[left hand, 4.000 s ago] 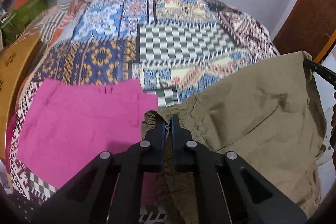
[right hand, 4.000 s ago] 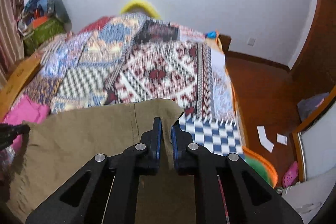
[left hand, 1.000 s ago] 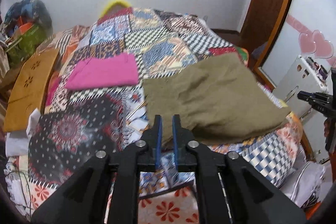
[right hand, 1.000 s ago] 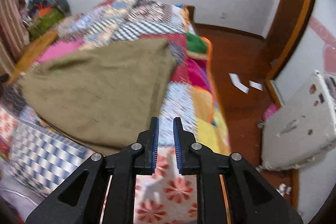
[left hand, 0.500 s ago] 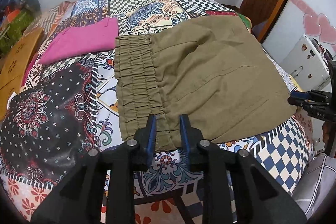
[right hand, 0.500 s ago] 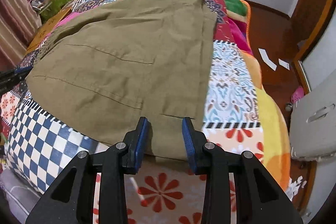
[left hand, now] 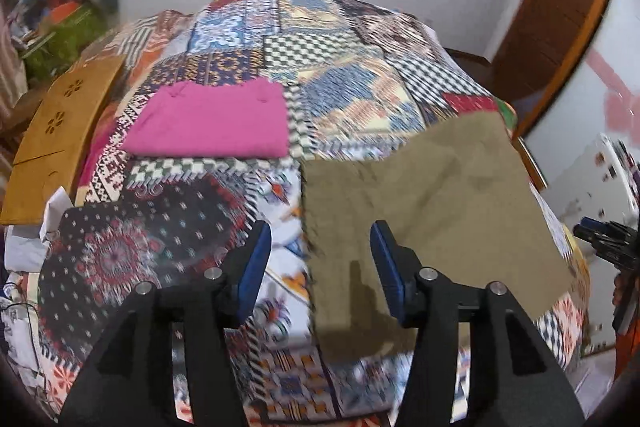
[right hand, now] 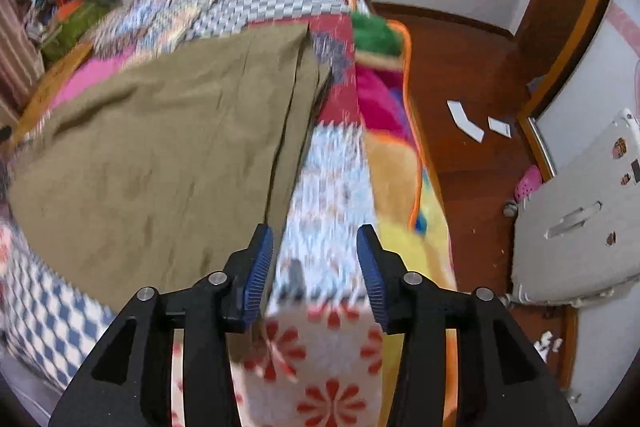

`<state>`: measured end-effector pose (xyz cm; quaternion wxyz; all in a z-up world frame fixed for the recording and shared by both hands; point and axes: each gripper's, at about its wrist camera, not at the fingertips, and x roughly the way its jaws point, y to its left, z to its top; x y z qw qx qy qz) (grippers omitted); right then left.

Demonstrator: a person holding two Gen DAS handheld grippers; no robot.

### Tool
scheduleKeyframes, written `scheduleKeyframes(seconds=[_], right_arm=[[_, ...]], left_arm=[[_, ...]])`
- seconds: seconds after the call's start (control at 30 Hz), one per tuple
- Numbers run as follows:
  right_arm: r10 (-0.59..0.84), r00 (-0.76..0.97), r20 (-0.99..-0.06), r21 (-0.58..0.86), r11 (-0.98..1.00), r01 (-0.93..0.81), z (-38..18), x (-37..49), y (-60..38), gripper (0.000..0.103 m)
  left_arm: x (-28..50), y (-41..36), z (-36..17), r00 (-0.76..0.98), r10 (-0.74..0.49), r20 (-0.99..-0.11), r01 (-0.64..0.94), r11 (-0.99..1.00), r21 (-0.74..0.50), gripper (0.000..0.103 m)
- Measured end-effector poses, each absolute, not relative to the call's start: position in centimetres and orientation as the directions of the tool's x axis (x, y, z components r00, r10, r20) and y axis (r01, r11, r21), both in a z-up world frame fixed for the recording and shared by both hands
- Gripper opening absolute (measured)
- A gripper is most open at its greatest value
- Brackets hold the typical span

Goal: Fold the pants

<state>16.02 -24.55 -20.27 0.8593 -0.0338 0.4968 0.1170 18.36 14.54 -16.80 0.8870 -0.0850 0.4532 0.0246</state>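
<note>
The olive pants [left hand: 432,211] lie folded flat on the patchwork bedspread [left hand: 304,67], near the bed's front right corner. My left gripper [left hand: 320,259] is open and empty, its jaws straddling the pants' near left edge from above. My right gripper [right hand: 316,267] is open and empty, just right of the pants' right edge [right hand: 288,131], over the bedspread. The right gripper also shows at the far right of the left wrist view [left hand: 608,239]. Both views are motion-blurred.
Folded pink pants [left hand: 212,123] lie on the bed behind the olive ones. A wooden board [left hand: 60,131] lies along the bed's left side. A wooden floor [right hand: 472,99] with paper scraps and a white appliance [right hand: 580,211] are to the right of the bed.
Both grippers have opened wide from nearly closed. Both have drawn back and tilted up from the near edge of the olive pants, which lie where they were.
</note>
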Motion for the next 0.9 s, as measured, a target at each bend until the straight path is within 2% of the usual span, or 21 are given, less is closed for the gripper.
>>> scheduleKeyframes(seconds=[0.1, 0.23, 0.4, 0.53, 0.63, 0.9], right_arm=[[0.195, 0.515, -0.834, 0.082, 0.969, -0.233, -19.4, 18.0, -24.2, 0.048], [0.213, 0.544, -0.812, 0.084, 0.964, -0.252, -19.1, 20.7, -23.0, 0.049], [0.206, 0.556, -0.805, 0.055, 0.960, -0.276, -19.4, 23.8, -21.9, 0.049], [0.200, 0.550, -0.811, 0.043, 0.957, -0.286, -20.1, 26.8, -21.2, 0.051], [0.219, 0.526, -0.822, 0.061, 0.952, -0.300, -20.8, 29.1, -20.7, 0.052], [0.263, 0.459, -0.848, 0.110, 0.936, -0.334, -23.3, 34.3, -18.5, 0.052]], left_arm=[[20.5, 15.5, -17.2, 0.586, -0.034, -0.810, -0.139, 0.980, -0.141, 0.057], [23.3, 15.9, -18.7, 0.557, -0.026, -0.830, -0.148, 0.981, -0.129, 0.057], [26.3, 15.8, -21.4, 0.509, -0.080, -0.857, -0.139, 0.975, -0.173, 0.057], [28.4, 15.9, -23.3, 0.458, -0.200, -0.866, -0.128, 0.949, -0.287, 0.057], [29.7, 15.6, -24.3, 0.433, -0.213, -0.876, -0.110, 0.952, -0.287, 0.057], [30.7, 14.8, -24.9, 0.436, -0.198, -0.878, -0.070, 0.965, -0.253, 0.048]])
